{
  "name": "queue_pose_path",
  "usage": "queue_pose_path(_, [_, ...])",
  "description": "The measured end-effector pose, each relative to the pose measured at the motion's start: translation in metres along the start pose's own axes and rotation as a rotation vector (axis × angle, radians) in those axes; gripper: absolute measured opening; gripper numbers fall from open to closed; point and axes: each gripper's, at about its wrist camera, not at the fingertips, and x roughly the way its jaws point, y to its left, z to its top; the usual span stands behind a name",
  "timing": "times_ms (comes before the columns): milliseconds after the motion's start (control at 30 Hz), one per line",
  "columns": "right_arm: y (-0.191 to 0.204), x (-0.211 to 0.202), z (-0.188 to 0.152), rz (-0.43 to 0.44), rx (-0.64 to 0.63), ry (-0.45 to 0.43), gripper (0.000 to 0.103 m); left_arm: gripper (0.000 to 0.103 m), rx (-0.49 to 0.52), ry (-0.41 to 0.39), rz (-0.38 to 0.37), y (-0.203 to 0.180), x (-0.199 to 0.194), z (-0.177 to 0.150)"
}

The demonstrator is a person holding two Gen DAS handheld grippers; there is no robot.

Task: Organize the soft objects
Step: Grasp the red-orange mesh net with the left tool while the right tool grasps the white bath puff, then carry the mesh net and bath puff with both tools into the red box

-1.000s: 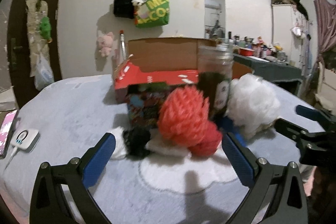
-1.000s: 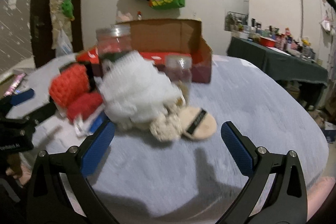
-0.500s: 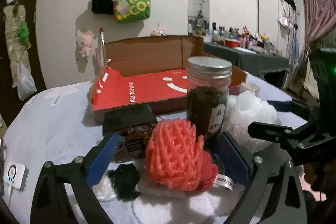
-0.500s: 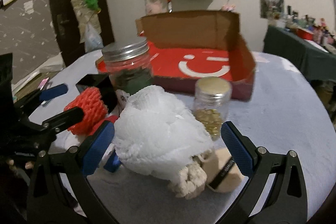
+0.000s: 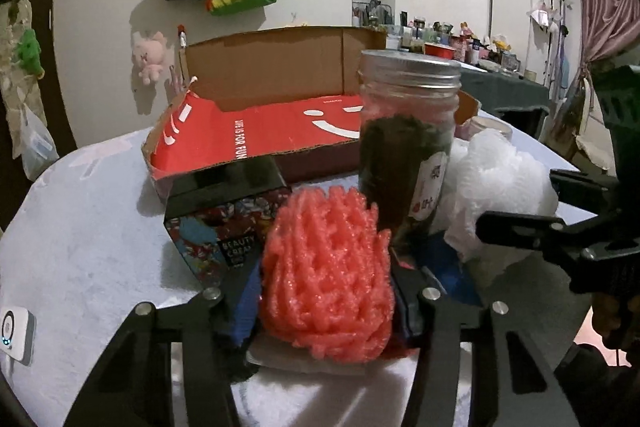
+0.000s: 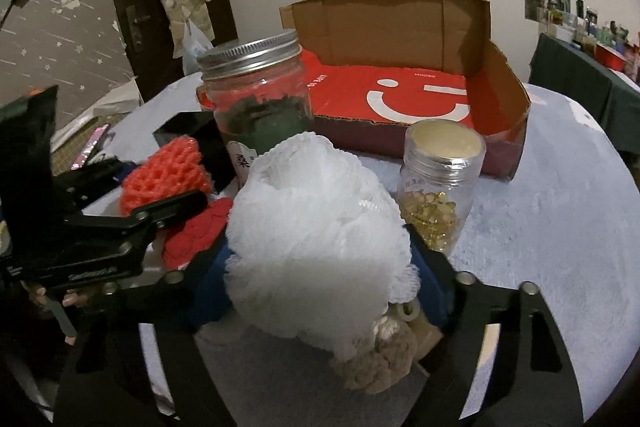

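Observation:
My left gripper [image 5: 324, 283] is shut on a red foam net [image 5: 326, 275], its blue pads pressing both sides; the net also shows in the right wrist view [image 6: 164, 175]. My right gripper [image 6: 320, 271] is shut on a white mesh puff [image 6: 316, 247], which also shows at the right of the left wrist view [image 5: 500, 183]. A beige fuzzy ball [image 6: 380, 363] hangs under the puff. An open cardboard box [image 5: 280, 123] with a red smiley floor stands behind; it also shows in the right wrist view [image 6: 420, 87].
A tall glass jar with dark contents [image 5: 404, 139] and a small jar of yellow capsules [image 6: 438, 187] stand in front of the box. A black patterned carton [image 5: 224, 215] sits left of the red net. A white device [image 5: 14, 335] lies at the table's left edge.
Both grippers moved forward and closed: the left on the red foam net, the right on the white mesh puff. Both were open before.

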Motion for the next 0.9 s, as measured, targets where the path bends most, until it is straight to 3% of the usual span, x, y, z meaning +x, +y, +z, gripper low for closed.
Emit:
queue_pose_path(133, [-0.002, -0.007, -0.003, 0.015, 0.025, -0.016, 0.055, 0.052, 0.018, -0.014, -0.006, -0.002, -0.004, 0.000])
queue_pose_path(333, [-0.002, -0.017, -0.005, 0.029, 0.051, -0.047, 0.046, 0.051, 0.018, -0.031, -0.017, -0.003, -0.012, 0.005])
queue_pose_path(900, [-0.007, -0.064, 0.010, 0.022, 0.062, -0.137, 0.044, 0.050, 0.034, -0.068, 0.004, 0.018, -0.038, 0.023])
